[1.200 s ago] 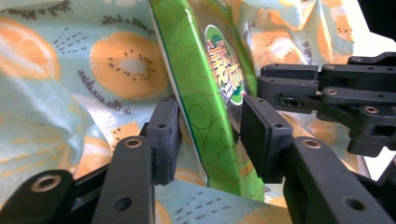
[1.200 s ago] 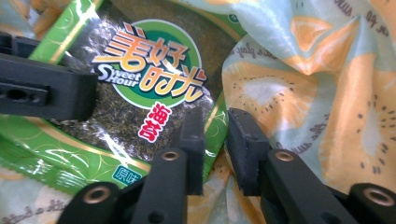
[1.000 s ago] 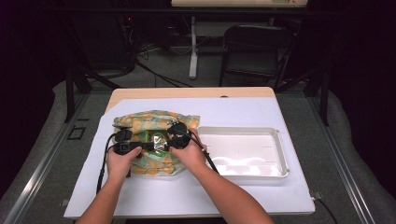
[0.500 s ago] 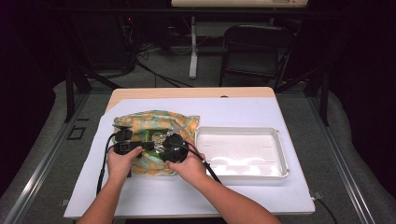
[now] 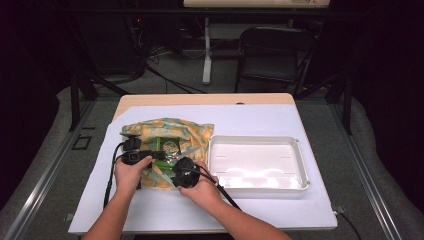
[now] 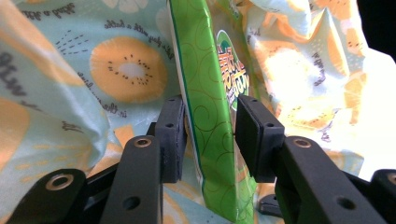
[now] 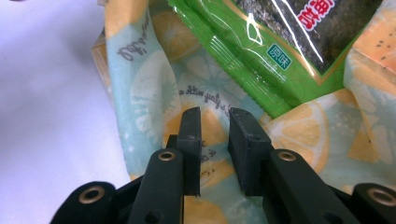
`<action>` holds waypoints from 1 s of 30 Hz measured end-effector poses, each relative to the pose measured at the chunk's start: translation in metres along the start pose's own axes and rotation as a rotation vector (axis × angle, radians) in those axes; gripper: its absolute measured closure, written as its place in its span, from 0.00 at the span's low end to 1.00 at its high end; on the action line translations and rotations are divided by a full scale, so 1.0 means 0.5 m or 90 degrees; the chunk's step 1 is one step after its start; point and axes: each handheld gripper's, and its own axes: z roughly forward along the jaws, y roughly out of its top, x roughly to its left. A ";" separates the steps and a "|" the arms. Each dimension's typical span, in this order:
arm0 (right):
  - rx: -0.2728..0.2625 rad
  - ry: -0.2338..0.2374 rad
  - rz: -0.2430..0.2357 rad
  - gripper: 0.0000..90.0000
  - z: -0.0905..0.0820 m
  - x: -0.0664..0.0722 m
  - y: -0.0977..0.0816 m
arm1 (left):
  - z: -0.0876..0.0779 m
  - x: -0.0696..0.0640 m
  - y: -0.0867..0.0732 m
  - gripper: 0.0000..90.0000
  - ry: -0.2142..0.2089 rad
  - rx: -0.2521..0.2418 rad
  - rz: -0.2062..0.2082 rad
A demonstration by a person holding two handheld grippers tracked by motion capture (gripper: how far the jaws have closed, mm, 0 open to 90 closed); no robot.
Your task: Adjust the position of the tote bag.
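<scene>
Gripping the glossy green snack packet [image 6: 210, 116] between our left gripper [image 6: 210, 135] fingers, we keep it upright inside the fruit-print cloth bag [image 5: 195, 132] on the bench; our right gripper [image 7: 215, 140] fingers, narrowly apart and just closing, hold nothing.

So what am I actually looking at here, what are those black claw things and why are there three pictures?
A person sits at a table holding two hand-held black clamps, each with two jaws and its own small camera. The wide picture comes from a fixed camera above; the two close-ups look along each clamp's jaws.

On the white table cover lie a fruit-print cloth bag, yellow and pale blue, and an empty white rectangular tray to its right.

The left gripper has a glossy green snack packet standing between its pads, which have just been closing on it; it looks gripped. The right gripper has also been closing, with nothing between its jaws, over the bag's cloth near the packet's sealed edge.
</scene>
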 end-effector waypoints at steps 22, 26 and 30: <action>-0.033 0.031 -0.001 0.80 -0.011 0.029 0.019 | -0.008 -0.007 0.001 0.73 -0.007 -0.007 -0.009; -0.022 0.023 0.005 0.80 -0.004 0.021 0.013 | -0.015 -0.009 0.002 0.76 -0.011 -0.015 -0.009; -0.018 0.021 0.006 0.80 -0.005 0.016 0.012 | -0.019 -0.007 0.003 0.78 -0.014 -0.017 -0.015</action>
